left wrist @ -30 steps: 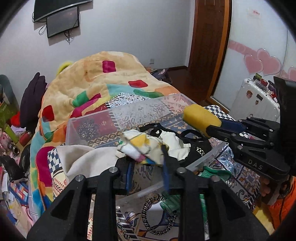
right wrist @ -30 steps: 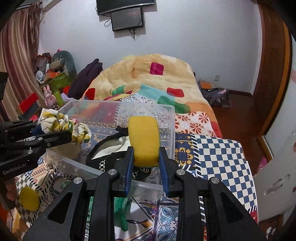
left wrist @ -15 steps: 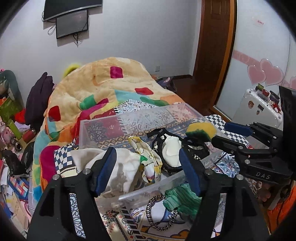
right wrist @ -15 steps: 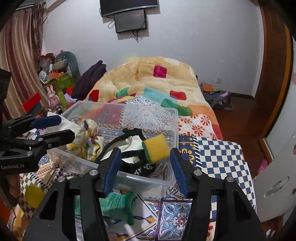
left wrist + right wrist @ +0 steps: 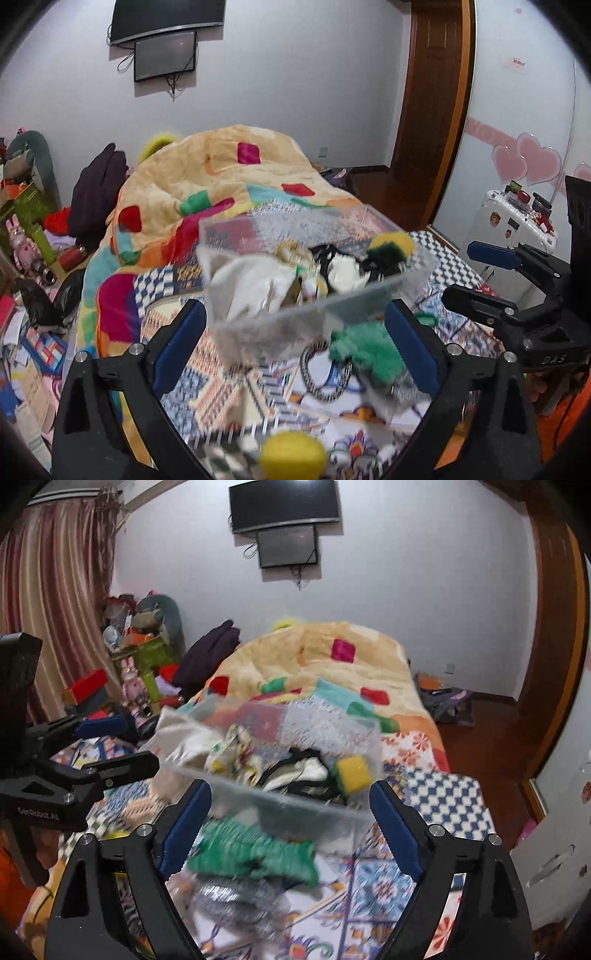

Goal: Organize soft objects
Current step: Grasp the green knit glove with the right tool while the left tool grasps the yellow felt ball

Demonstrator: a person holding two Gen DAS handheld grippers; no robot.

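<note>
A clear plastic bin [image 5: 413, 280] [image 5: 273, 805] stands on the bed. Inside lie a white cloth [image 5: 255, 280], a patterned yellow cloth [image 5: 232, 753], a black strap item [image 5: 295, 775] and a yellow-green sponge [image 5: 391, 245] [image 5: 352, 770]. My left gripper [image 5: 295, 350] is open and empty, pulled back in front of the bin. My right gripper [image 5: 290, 830] is open and empty too, also short of the bin. A green fuzzy cloth [image 5: 365, 350] [image 5: 255, 853], a braided ring [image 5: 325, 373] and a yellow ball [image 5: 293, 456] lie on the bed outside the bin.
A patchwork blanket [image 5: 221, 177] covers the bed behind the bin. Cluttered toys and boxes [image 5: 136, 657] stand at the left. A white suitcase [image 5: 513, 221] and a wooden door [image 5: 436, 110] are on the right. Each gripper shows in the other's view, the right [image 5: 509, 284] and the left [image 5: 74, 753].
Both grippers opened: the left let the patterned cloth fall into the bin, the right let the sponge fall in. Both then pulled back and up from the bin.
</note>
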